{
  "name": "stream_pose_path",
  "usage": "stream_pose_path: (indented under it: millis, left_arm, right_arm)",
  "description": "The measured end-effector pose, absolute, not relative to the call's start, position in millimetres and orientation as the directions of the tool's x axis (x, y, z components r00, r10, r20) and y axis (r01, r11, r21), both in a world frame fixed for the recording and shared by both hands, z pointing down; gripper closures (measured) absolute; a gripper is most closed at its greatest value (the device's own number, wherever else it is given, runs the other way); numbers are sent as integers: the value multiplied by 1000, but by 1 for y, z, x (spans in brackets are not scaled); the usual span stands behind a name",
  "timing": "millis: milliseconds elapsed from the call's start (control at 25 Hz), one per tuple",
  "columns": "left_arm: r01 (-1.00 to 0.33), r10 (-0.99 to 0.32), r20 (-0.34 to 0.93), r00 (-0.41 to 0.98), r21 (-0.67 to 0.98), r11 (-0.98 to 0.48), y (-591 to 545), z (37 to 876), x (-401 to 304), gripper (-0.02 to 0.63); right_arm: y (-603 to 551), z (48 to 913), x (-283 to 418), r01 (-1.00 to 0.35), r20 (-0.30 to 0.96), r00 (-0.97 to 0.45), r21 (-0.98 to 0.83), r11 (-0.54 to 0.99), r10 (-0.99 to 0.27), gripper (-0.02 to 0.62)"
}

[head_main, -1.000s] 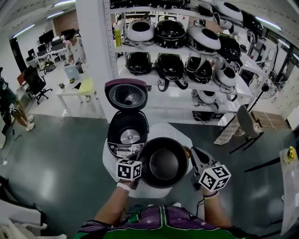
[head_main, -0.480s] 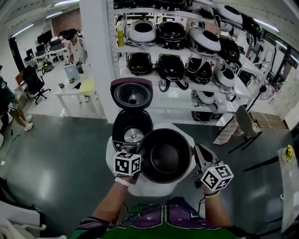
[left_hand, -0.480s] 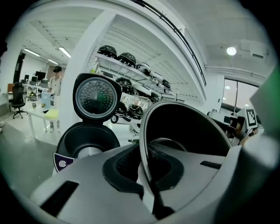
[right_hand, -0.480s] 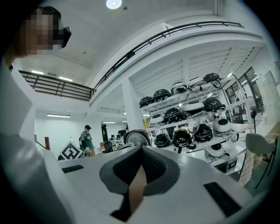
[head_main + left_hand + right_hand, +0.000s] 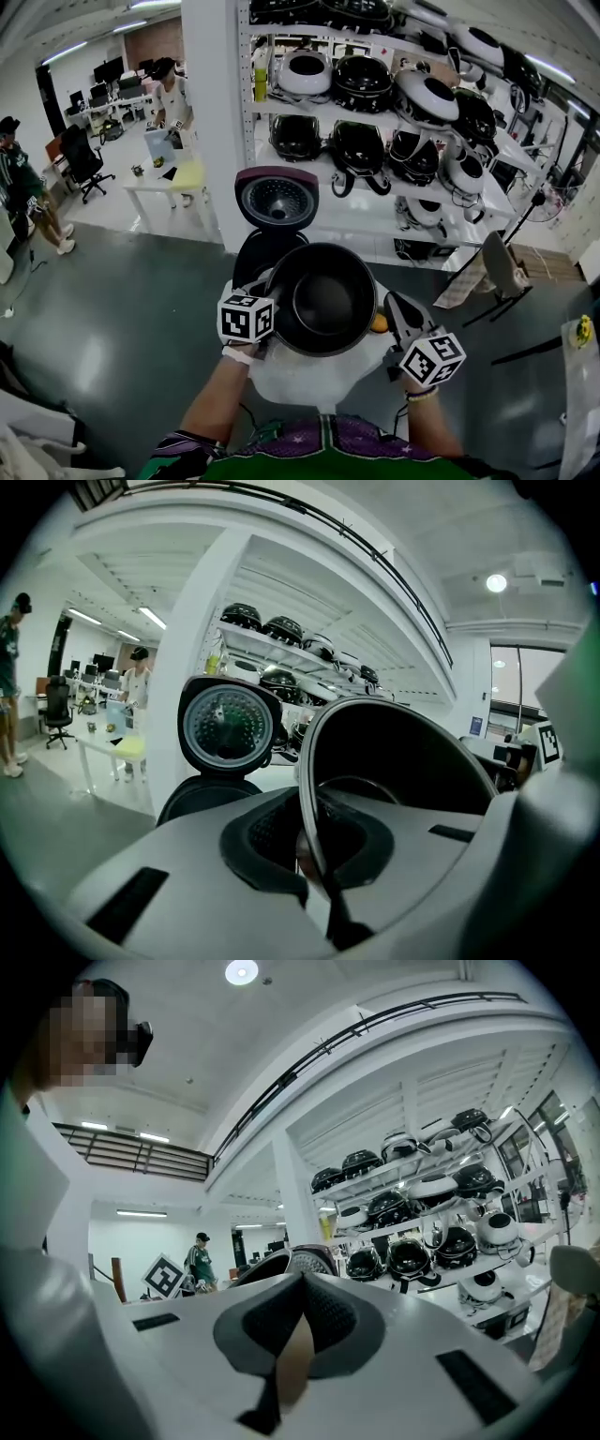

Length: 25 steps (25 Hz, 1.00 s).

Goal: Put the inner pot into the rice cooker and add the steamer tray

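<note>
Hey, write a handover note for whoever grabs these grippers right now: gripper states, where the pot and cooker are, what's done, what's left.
Left gripper: shut on the pot at its rim, carrying it.
Right gripper: shut, beside the pot's right side, not gripping it.
Pot: in the air above the table, at the near edge of the cooker.
Cooker: on the table, lid up.
Done: pot lifted.
Left: lower the pot into the cooker, then add the steamer tray, which I can't spot in these views.
</note>
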<state>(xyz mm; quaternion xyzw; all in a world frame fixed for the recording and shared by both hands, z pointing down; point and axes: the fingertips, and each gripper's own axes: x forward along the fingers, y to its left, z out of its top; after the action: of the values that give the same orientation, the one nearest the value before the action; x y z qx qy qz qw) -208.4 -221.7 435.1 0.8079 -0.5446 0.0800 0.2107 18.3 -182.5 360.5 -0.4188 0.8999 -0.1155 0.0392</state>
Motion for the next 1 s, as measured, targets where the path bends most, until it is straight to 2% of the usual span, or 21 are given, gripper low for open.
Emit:
stream_pose_path:
  millis: [520, 1000]
  left_arm:
    - [-958, -917, 346, 200, 263, -110, -270, 423, -278, 576]
    - [-973, -896, 439, 67, 227, 39, -310, 466, -330, 575]
  right_arm:
    - [-226, 352, 13, -677, -12, -710, -262, 688, -704, 589]
    - [-257, 384, 13, -638, 35, -749, -307, 706, -661, 589]
